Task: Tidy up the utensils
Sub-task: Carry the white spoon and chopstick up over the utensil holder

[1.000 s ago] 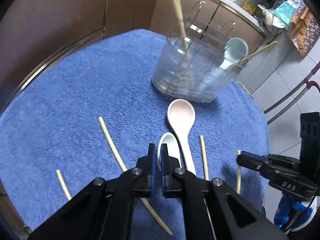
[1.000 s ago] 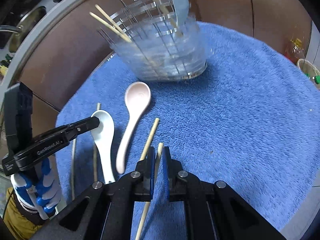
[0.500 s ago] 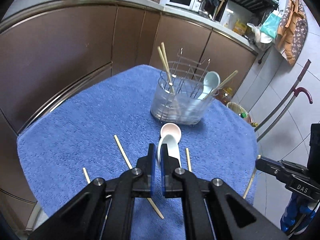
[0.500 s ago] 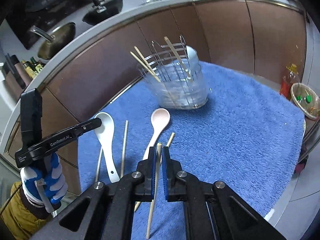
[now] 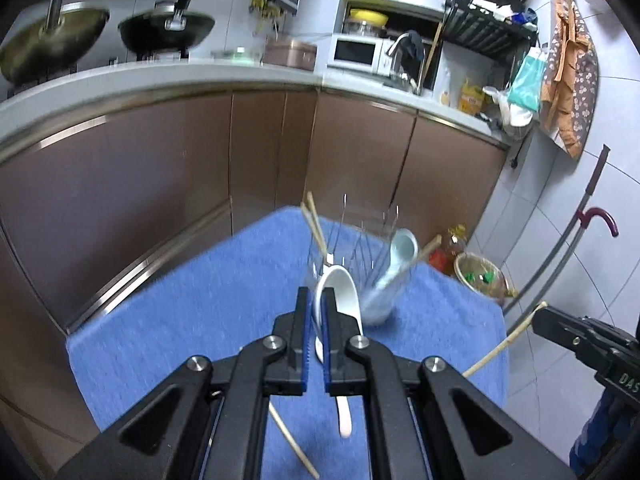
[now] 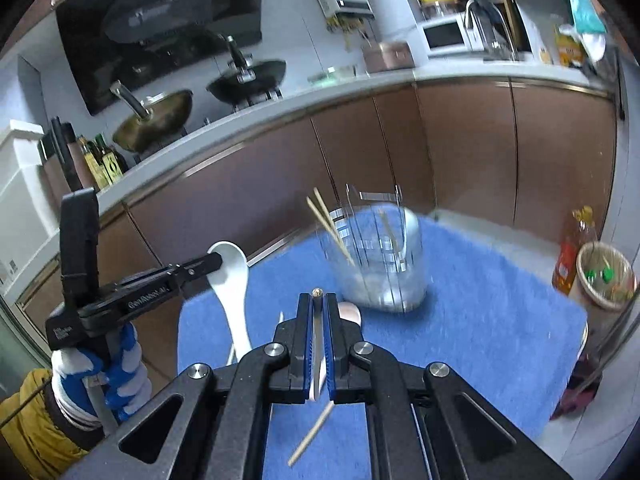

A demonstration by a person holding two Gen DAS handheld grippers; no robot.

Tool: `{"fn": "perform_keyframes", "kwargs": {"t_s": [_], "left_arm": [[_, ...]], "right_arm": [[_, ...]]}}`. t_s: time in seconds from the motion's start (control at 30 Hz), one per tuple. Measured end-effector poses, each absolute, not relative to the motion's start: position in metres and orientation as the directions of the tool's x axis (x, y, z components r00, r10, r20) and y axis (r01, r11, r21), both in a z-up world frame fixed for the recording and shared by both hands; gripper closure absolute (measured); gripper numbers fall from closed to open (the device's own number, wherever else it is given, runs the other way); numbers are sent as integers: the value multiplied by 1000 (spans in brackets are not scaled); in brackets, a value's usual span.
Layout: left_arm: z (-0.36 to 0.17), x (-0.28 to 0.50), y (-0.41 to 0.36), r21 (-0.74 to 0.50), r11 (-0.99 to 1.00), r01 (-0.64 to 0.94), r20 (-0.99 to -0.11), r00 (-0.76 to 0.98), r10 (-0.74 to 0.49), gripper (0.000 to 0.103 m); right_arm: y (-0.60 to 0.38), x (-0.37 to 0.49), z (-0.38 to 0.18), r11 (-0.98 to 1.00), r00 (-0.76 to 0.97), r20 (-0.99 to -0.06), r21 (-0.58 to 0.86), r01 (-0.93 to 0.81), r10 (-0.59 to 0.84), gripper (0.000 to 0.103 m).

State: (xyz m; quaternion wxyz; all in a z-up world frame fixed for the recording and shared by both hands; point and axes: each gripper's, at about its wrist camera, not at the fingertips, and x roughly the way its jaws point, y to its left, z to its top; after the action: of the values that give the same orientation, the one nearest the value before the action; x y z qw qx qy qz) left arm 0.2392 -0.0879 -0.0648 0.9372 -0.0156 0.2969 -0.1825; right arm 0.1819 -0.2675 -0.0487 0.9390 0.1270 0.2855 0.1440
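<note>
Seemingly clamped, white spoon [image 5: 338,294] sits between left tool [image 5: 316,320] pads.

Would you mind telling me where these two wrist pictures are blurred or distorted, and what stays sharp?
Left wrist view: the utensil holder and blue towel are motion-smeared, while the left hand-held gripper and its white spoon are crisp. Right wrist view: the holder is smeared, the right hand-held gripper and its chopstick sharp. Both views: fisheye bends the countertop.
</note>
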Motion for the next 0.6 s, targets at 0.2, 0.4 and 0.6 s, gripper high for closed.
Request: {"fn": "perform_keyframes", "kwargs": {"t_s": [0.2,0.4,0.6], "left_arm": [[-36,265,-102,-104,945,309,-493,809,-319,99],[-18,306,-115,-88,965,248,-446,856,-261,99],[-25,345,-132,-82,980,183,-436,877,-200,99]], "right_arm": [[-275,200,-16,925,843,-418,308,-221,340,98],[-284,224,19,933,892,-329,287,-219,311,98],[-291,258,30,957,931,-281,236,-168,232,98]]}}
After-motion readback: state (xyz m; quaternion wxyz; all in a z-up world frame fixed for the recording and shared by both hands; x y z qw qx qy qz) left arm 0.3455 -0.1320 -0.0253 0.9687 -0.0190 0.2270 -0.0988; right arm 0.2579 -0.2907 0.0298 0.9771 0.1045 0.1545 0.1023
